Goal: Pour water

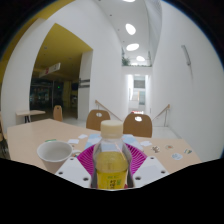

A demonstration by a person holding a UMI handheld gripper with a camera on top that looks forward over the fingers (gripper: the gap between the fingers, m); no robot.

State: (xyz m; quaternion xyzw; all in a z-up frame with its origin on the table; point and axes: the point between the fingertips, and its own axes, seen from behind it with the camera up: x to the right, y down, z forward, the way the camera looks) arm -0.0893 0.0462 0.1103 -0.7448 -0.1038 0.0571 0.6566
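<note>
A clear plastic bottle [110, 155] with a yellow cap and yellowish liquid stands upright between my fingers. The magenta pads [88, 158] press against both its sides, so my gripper [110, 172] is shut on it. A white paper cup [54, 153] stands on the light wooden table [25, 140], just left of the bottle and ahead of my left finger. The cup's inside looks empty as far as I can see.
Small white objects [180, 153] lie on the table to the right of the bottle. Wooden chairs [138, 124] stand behind the table's far edge. Beyond is a white hall with a yellow wall and other tables and chairs at the left.
</note>
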